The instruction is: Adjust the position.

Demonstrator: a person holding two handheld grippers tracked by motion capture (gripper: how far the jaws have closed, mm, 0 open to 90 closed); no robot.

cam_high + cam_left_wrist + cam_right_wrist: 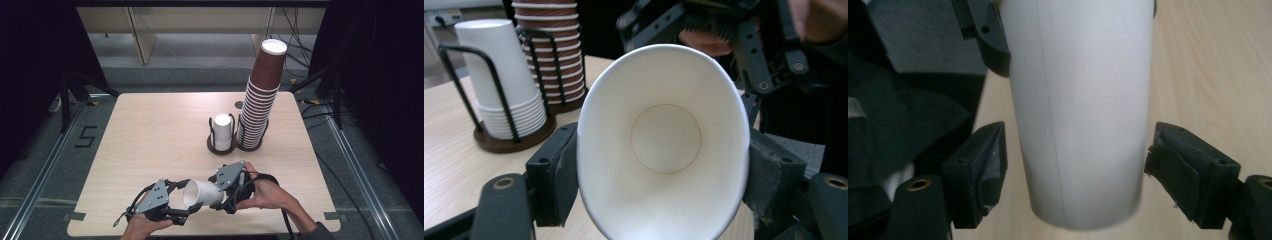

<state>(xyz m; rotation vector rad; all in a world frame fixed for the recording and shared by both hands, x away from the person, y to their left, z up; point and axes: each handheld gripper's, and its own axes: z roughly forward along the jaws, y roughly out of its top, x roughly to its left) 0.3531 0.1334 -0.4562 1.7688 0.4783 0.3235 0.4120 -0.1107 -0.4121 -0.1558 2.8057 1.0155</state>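
Note:
A white paper cup (200, 194) lies on its side in the air above the table's front edge, mouth toward the left. My left gripper (186, 202) is shut on its rim: in the left gripper view both pads press the cup (664, 140) and squeeze its mouth into an oval. My right gripper (218, 194) stands open around the cup's bottom end. In the right gripper view the cup (1080, 110) sits between the jaws with a gap on each side. A hand holds each gripper.
A black wire holder (220, 147) at the table's middle right carries a short stack of white cups (222, 131). Beside it rises a tall leaning stack of brown cups (260, 95). The wooden table (150, 135) is bare on its left half.

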